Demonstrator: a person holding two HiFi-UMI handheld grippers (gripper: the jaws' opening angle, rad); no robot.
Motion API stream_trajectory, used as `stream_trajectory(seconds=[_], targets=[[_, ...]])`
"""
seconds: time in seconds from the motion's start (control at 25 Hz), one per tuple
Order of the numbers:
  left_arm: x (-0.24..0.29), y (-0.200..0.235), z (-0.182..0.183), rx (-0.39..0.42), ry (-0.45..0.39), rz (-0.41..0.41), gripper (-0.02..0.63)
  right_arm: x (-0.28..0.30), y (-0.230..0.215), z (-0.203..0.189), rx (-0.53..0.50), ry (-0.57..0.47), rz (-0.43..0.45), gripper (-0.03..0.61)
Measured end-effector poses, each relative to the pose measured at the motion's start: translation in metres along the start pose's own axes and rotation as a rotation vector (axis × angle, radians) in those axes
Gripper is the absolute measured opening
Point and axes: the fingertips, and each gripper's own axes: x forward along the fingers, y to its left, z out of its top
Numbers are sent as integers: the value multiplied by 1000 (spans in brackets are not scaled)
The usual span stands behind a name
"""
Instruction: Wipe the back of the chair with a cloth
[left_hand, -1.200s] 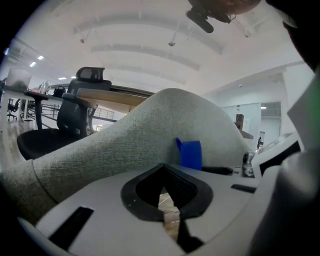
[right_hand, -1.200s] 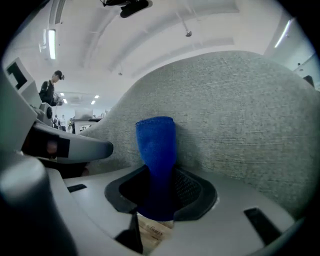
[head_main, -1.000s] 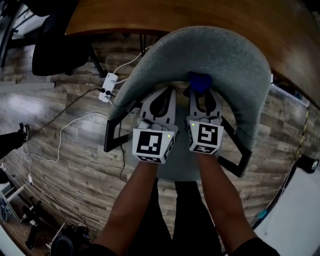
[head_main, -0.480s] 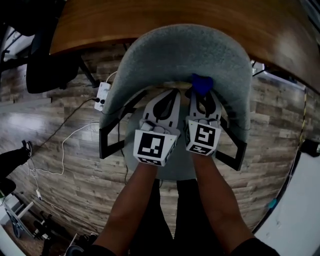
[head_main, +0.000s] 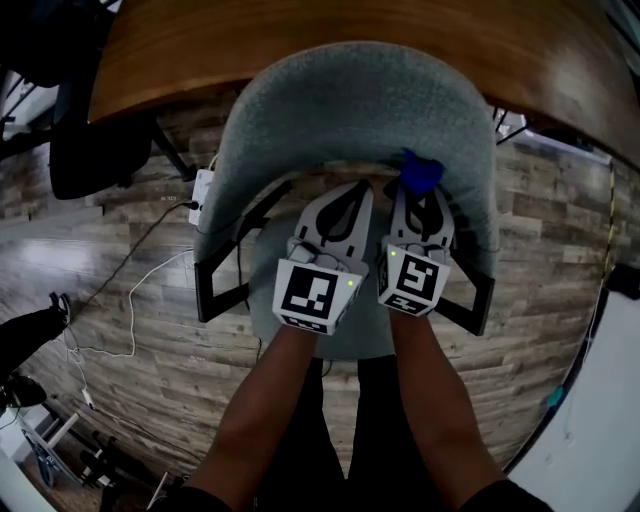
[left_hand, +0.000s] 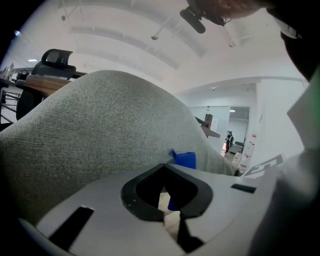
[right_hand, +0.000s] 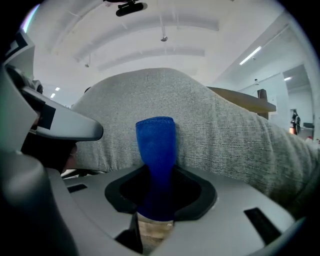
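The chair's grey fabric back (head_main: 360, 110) curves across the top of the head view. My right gripper (head_main: 420, 198) is shut on a blue cloth (head_main: 421, 172), whose free end stands up against the inner face of the back, right of centre. In the right gripper view the cloth (right_hand: 156, 150) rises out of the jaws (right_hand: 157, 200) in front of the grey fabric (right_hand: 210, 125). My left gripper (head_main: 350, 200) sits just left of it, shut and holding nothing, pointed at the same surface (left_hand: 100, 125). The cloth (left_hand: 184, 159) shows to its right.
A wooden desk (head_main: 300, 40) runs behind the chair. Black armrests (head_main: 215, 290) (head_main: 468, 300) flank my forearms. A white power strip (head_main: 201, 190) with trailing cables lies on the plank floor to the left, near a black office chair (head_main: 90, 150).
Both grippers have shifted a little to the right along the chair back, and the blue cloth has moved with the right one. The grips have not changed.
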Motion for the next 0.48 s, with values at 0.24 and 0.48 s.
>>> stream_trajectory(seconds=[0.24, 0.48], targets=[[10, -16, -15, 29, 35, -46, 3, -12, -20, 3, 54, -17, -62, 135], [22, -34, -24, 43, 56, -94, 3, -28, -38, -6, 76, -19, -116, 135]])
